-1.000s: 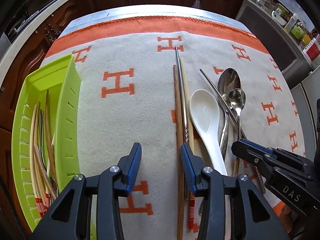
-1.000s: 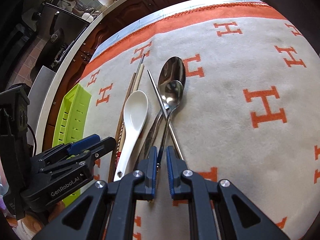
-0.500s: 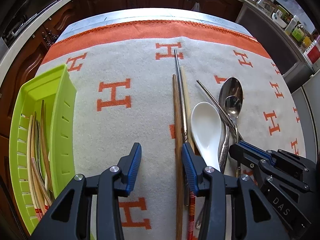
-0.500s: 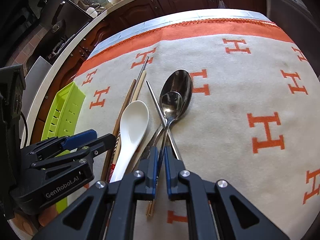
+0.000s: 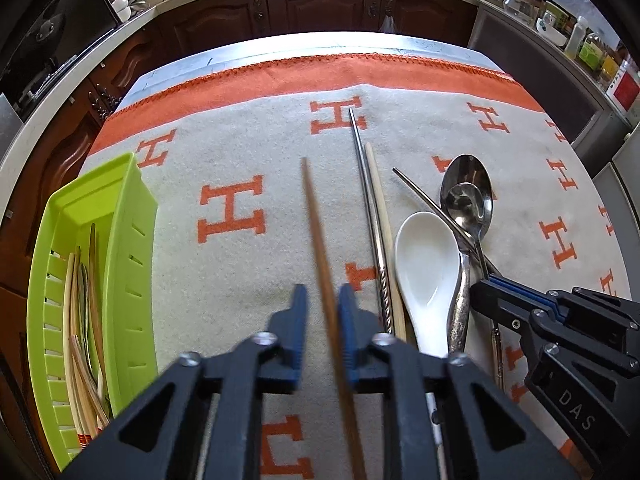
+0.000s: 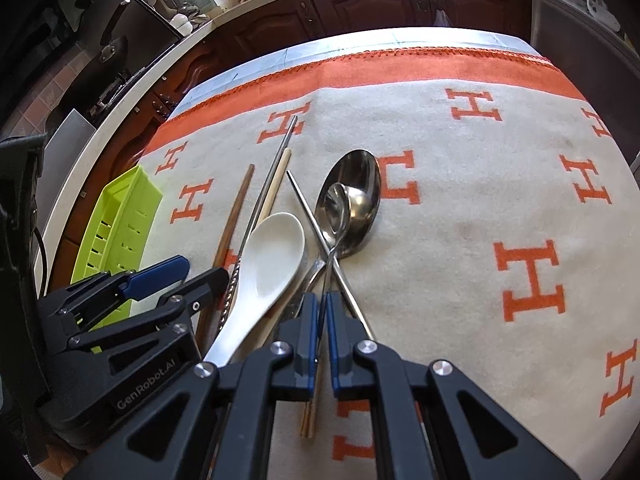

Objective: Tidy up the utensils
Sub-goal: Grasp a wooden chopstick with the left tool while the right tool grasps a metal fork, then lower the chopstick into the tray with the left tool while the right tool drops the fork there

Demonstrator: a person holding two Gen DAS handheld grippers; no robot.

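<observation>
On the worktop (image 5: 280, 46), under a napped cream blanket (image 5: 248, 280) edged in orange and printed with orange H letters: a row of loose utensils. Clamped in the left tool (image 5: 322, 312), a slim dark wooden chopstick (image 5: 316, 232), blurred, tip raised and swung clear of the row; jaws just closed on it. Beside it, flat on the cloth, a twisted steel chopstick (image 5: 370, 208) touching a pale bamboo chopstick (image 5: 380, 208). Further right, a glossy white ceramic spoon (image 5: 426, 264), bowl up, then a second steel chopstick (image 5: 428, 204) slanting across a large steel spoon (image 5: 466, 184) with a small steel spoon (image 6: 332, 216) nested over it. Pinched on the small spoon's thin handle, the right tool (image 6: 323, 320), jaws nearly together. At the left edge of the cloth, a lime-green slotted plastic tray (image 5: 132, 240) with chopsticks already inside. Broad bare cloth between tray and row, and more to the right of the spoons. Dark wood cabinets (image 5: 320, 4) beyond the far edge.
</observation>
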